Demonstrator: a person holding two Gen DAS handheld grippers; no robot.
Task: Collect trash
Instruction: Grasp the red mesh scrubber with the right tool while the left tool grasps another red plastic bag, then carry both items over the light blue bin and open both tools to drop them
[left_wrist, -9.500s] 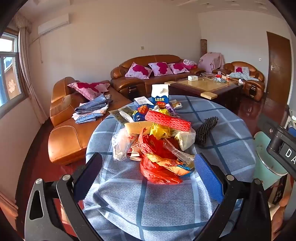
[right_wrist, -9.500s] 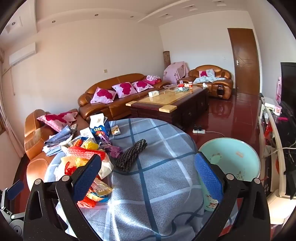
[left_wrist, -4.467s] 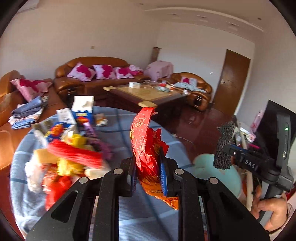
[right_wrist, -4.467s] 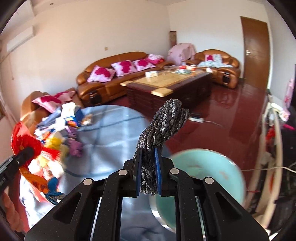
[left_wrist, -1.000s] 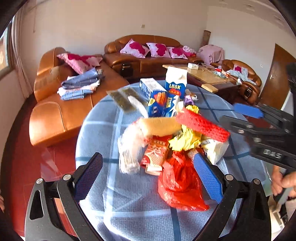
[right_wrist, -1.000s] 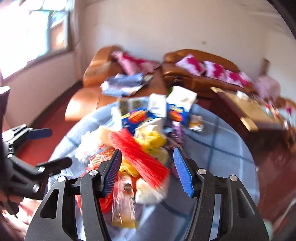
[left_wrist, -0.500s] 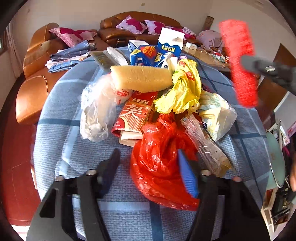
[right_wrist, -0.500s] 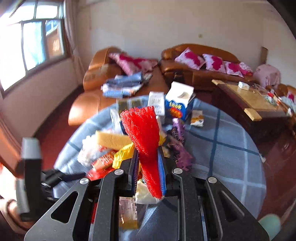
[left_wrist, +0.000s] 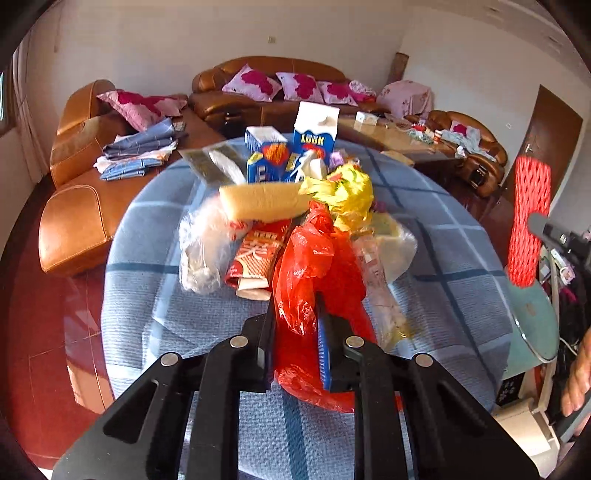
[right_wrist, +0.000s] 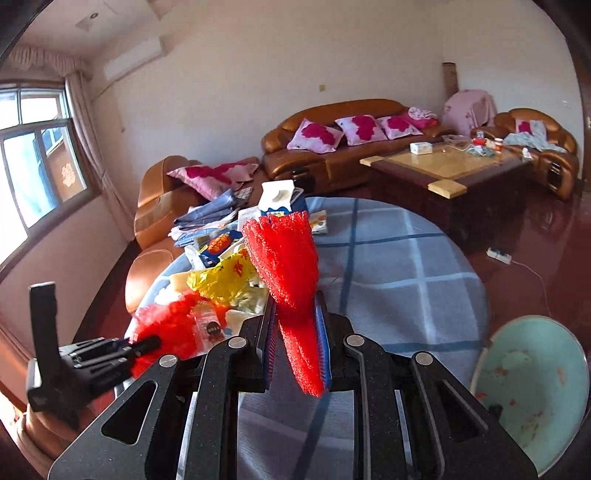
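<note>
Red plastic bag (left_wrist: 317, 266) now pinched in left gripper (left_wrist: 295, 325), jaws just closed on it, still on table (left_wrist: 147, 295) beside litter heap; right gripper (right_wrist: 295, 332) clamps red foam net (right_wrist: 284, 266) lifted clear of heap; teal basin (right_wrist: 532, 387) beside table likely next

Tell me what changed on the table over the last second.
The right tongs closed on the red foam net and lifted it off the pile. The left tongs have just closed on the red bag, still lying on the table. The sponge, yellow bag and milk carton stayed put.
</note>
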